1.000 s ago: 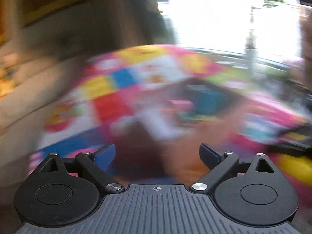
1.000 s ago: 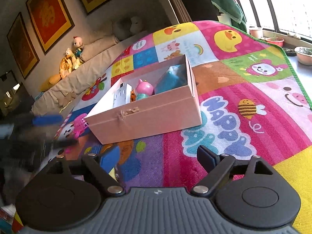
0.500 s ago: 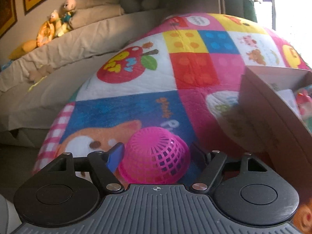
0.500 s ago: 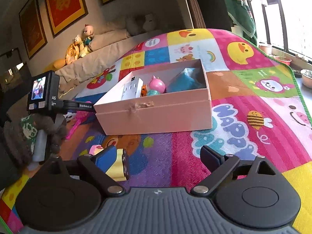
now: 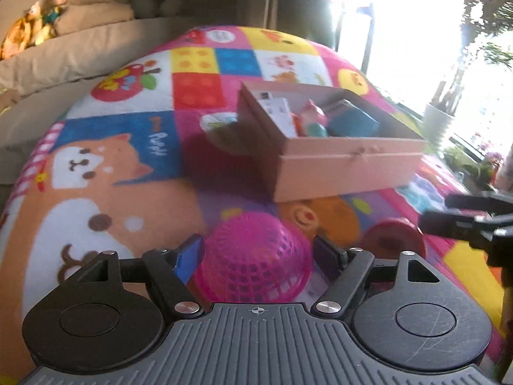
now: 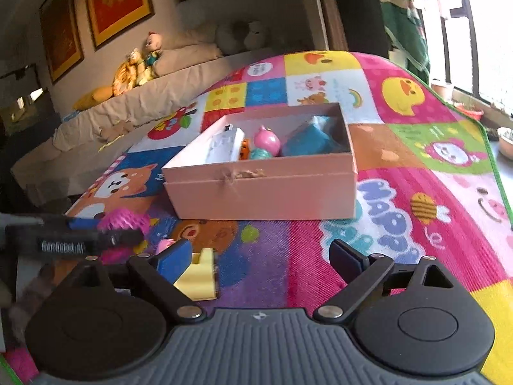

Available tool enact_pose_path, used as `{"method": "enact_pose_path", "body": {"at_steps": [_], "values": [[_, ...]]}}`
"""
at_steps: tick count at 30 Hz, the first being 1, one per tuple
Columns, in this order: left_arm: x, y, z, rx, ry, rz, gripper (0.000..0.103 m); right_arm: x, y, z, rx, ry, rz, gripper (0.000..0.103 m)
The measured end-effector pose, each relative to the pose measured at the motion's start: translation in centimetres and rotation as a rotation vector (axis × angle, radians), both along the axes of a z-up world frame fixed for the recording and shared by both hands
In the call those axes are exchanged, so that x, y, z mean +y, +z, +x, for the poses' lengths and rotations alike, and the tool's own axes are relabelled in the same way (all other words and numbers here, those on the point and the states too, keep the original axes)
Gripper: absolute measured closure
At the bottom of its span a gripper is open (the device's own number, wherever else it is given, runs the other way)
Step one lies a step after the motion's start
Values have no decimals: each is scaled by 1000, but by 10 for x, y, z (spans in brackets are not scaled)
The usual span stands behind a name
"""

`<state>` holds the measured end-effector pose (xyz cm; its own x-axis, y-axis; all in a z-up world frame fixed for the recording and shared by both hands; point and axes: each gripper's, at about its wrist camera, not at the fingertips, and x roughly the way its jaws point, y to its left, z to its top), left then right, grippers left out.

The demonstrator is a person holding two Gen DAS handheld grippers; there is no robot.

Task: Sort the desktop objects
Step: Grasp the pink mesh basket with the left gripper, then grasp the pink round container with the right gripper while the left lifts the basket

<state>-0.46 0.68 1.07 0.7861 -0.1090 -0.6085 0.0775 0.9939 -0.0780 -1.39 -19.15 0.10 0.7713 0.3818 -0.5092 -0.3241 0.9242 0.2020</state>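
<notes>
Between the fingers of the left tool [image 5: 258,252] sits the pink mesh basket [image 5: 255,256], upside down on the patchwork play mat [image 5: 128,173]. A second ago this camera was swinging in a blur; half a second ago it was low over the basket with the pink box at the frame's edge. Now the pink box [image 5: 340,160] lies straight ahead, so the basket looks bracketed and aimed for delivery. Whether the pads actually press the mesh I cannot tell; they appear to flank it closely.

Only the left view shows a reddish round object [image 5: 394,239] just beside the basket, too blurred to name. The right view shows what the left misses: a yellow block [image 6: 198,276] by the right tool [image 6: 261,256], whose fingers are spread wide and empty. It also looks down into the box, where a white carton [image 6: 224,146], a pink figurine [image 6: 266,142] and a blue item [image 6: 312,142] already lie.
</notes>
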Motion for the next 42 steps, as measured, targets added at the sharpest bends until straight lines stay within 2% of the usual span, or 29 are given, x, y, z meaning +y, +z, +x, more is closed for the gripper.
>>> {"method": "enact_pose_path", "body": {"at_steps": [2, 4, 7, 8, 11, 14, 16, 18, 20, 24, 30, 31, 32, 33, 35, 37, 42], "values": [[-1, -2, -2, -23, 11, 21, 9, 6, 9, -7, -35, 36, -24, 10], [2, -3, -3, -42, 29, 43, 8, 15, 18, -17, -83, 75, -62, 9], [14, -6, -2, -24, 48, 22, 7, 33, 24, -27, -139, 122, -131, 9], [17, -9, -2, -16, 52, 14, 7, 40, 24, -28, -142, 146, -155, 15], [24, -12, -3, -6, 60, -31, 7, 59, 21, -26, -120, 210, -196, 44], [27, -13, -4, -11, 66, -53, 6, 69, 13, -18, -85, 211, -218, 63], [28, -13, -3, -9, 64, -56, 6, 64, 14, -13, -67, 187, -186, 75], [27, -14, -3, -4, 59, -55, 6, 47, 18, -1, 13, 174, -70, 82], [27, -14, -2, -3, 58, -55, 5, 26, 18, 11, 91, 138, 38, 82], [26, -15, -2, 2, 56, -58, 4, -8, 13, 20, 139, 58, 132, 82], [25, -15, -2, 5, 56, -57, 3, -37, 9, 18, 146, -29, 142, 79], [25, -15, -2, 5, 56, -56, 3, -39, 10, 17, 140, -40, 133, 77], [25, -15, -2, 5, 57, -55, 3, -41, 10, 15, 130, -52, 117, 66], [25, -15, -2, 5, 56, -54, 3, -42, 11, 11, 105, -65, 97, 44], [25, -15, -2, 7, 57, -52, 3, -40, 15, 1, 32, -78, 49, 27], [25, -15, -2, 6, 57, -52, 3, -31, 17, -8, -26, -45, -22, 27], [25, -16, -2, 6, 61, -49, 3, 13, 6, -21, -138, 77, -280, 27]]}}
